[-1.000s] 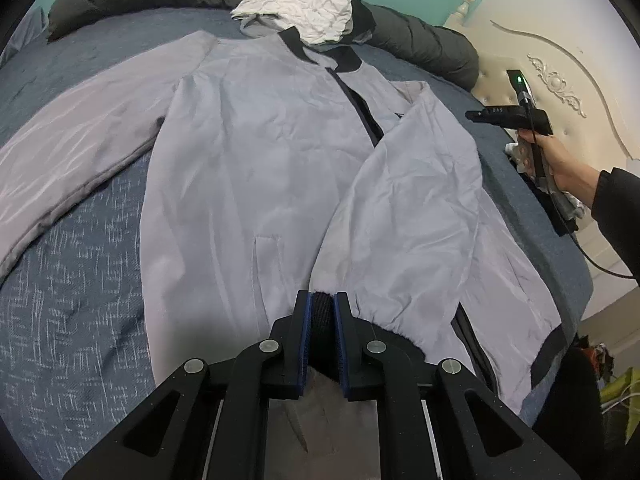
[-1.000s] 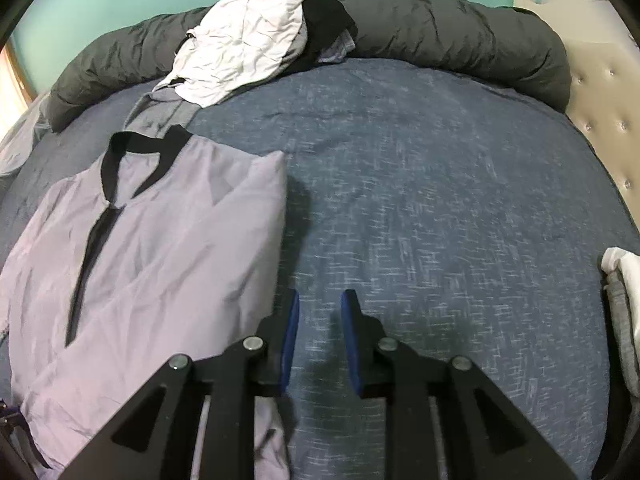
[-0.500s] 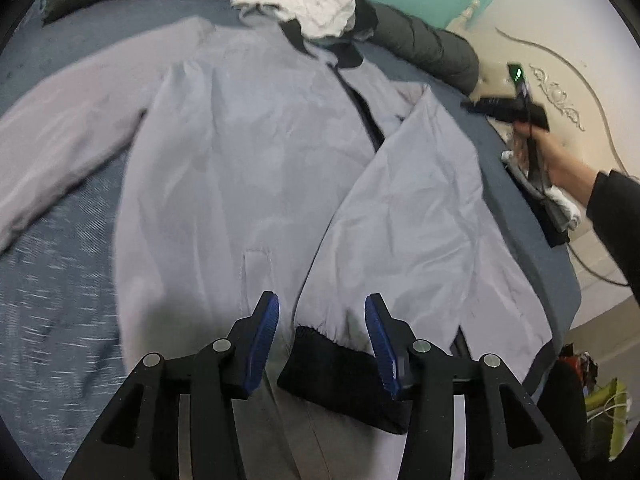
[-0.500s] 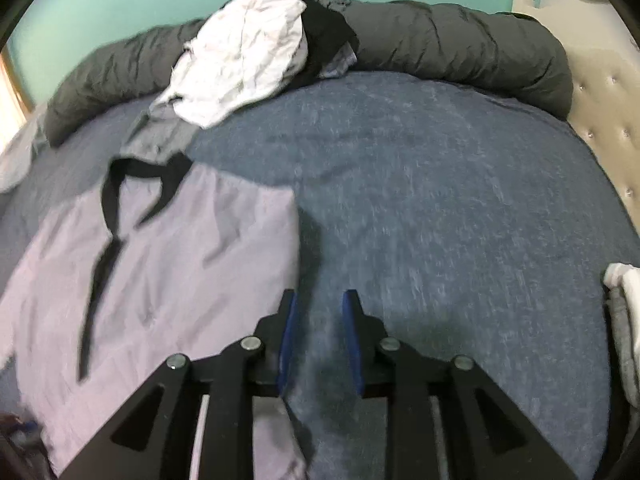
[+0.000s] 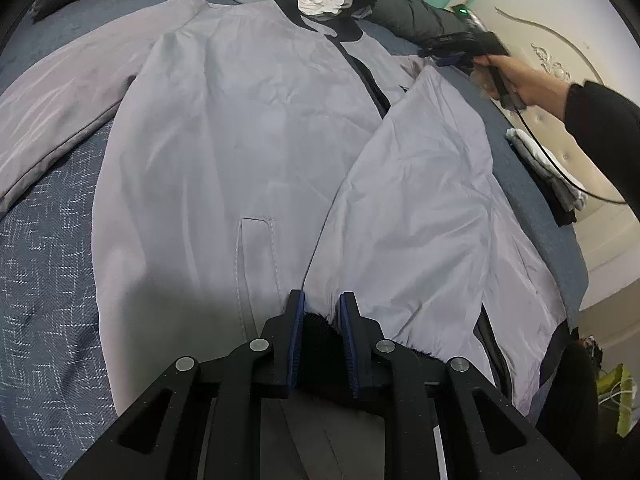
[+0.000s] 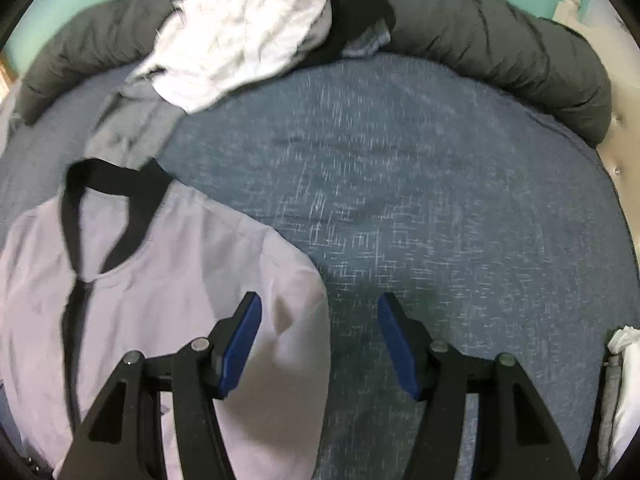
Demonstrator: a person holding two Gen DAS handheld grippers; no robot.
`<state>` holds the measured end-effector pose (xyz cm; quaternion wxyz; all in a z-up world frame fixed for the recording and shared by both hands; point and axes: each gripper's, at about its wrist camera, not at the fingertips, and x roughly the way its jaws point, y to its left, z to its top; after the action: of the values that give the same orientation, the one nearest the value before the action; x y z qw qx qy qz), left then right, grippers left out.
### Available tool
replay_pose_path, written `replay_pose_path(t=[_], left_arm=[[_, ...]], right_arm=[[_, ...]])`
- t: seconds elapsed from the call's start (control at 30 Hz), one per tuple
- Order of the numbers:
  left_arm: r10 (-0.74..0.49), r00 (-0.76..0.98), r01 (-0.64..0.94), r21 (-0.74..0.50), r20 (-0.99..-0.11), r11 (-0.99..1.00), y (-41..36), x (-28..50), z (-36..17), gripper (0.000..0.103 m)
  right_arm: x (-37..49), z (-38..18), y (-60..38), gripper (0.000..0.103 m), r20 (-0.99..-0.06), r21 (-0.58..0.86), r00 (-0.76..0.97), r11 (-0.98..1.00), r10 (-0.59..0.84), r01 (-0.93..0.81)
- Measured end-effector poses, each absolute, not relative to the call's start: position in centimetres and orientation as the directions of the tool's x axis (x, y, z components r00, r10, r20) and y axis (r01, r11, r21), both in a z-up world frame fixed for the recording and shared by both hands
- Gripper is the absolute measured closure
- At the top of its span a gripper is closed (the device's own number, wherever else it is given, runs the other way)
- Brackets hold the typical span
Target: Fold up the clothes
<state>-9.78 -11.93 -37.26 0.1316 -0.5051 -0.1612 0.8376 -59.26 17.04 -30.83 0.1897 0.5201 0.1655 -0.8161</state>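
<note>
The thin, soft, probably slippery grey jacket (image 5: 248, 152) is spread on the bed (image 6: 440, 200), its ribbed black cuff (image 5: 320, 330), judged the firmest hold, being closed on by the left tongs (image 5: 321, 336), while the right tongs (image 6: 320, 344) are opening, empty, over its shoulder edge.

**Cloth and plastic on the bed**

The jacket (image 5: 248, 128) was thin, smooth grey cloth with a faint sheen and a ribbed black knit cuff (image 5: 320, 336). The bedspread (image 6: 440, 200) looked matt, flecked weave. The quilted bolster (image 6: 500, 40) appeared matt.
</note>
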Motion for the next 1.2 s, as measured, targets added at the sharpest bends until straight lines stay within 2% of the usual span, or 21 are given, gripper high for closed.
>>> replay_pose_path(t=[0.07,0.13,0.2,0.5,0.67,0.83,0.9,1.0,1.2], left_arm=[[0.381,-0.453,-0.062,-0.398,-0.806,-0.915,-11.8,-9.8,-37.3,0.083],[0.379,-0.451,-0.062,-0.395,-0.808,-0.917,-11.6,-9.8,-37.5,0.083],[0.376,-0.446,-0.066,-0.389,-0.812,-0.919,-11.3,-10.1,-37.8,0.083],[0.368,-0.440,-0.073,-0.376,-0.819,-0.924,-10.6,-10.1,-38.1,0.083],[0.367,-0.438,-0.071,-0.376,-0.820,-0.924,-10.4,-10.1,-38.0,0.083],[0.366,-0.435,-0.069,-0.374,-0.823,-0.925,-10.4,-10.3,-37.9,0.083],[0.366,-0.437,-0.068,-0.375,-0.822,-0.924,-10.4,-10.4,-37.9,0.083],[0.367,-0.441,-0.062,-0.380,-0.819,-0.923,-10.4,-10.5,-38.1,0.083],[0.366,-0.445,-0.056,-0.383,-0.817,-0.922,-10.2,-10.8,-38.3,0.083]], right_arm=[[-59.9,-31.9,16.5,0.049,-0.921,-0.094,-0.376,-0.873,-0.106,0.478],[-60.4,-32.8,16.1,0.073,-0.925,-0.113,-0.371,-0.871,-0.083,0.477],[-61.0,-34.0,15.7,0.081,-0.928,-0.188,-0.374,-0.861,-0.002,0.473],[-62.6,-35.3,16.0,0.081,-0.896,-0.232,-0.442,-0.891,0.039,0.390],[-63.5,-32.1,19.0,0.081,-0.857,-0.075,-0.509,-0.958,-0.080,0.278],[-61.8,-29.7,21.6,0.081,-0.834,0.049,-0.495,-0.925,-0.246,0.377],[-60.2,-29.5,23.0,0.081,-0.827,0.125,-0.456,-0.898,-0.330,0.423],[-57.0,-30.2,24.3,0.081,-0.831,0.179,-0.402,-0.870,-0.384,0.460],[-53.2,-32.6,22.8,0.081,-0.887,0.117,-0.315,-0.825,-0.337,0.553]])
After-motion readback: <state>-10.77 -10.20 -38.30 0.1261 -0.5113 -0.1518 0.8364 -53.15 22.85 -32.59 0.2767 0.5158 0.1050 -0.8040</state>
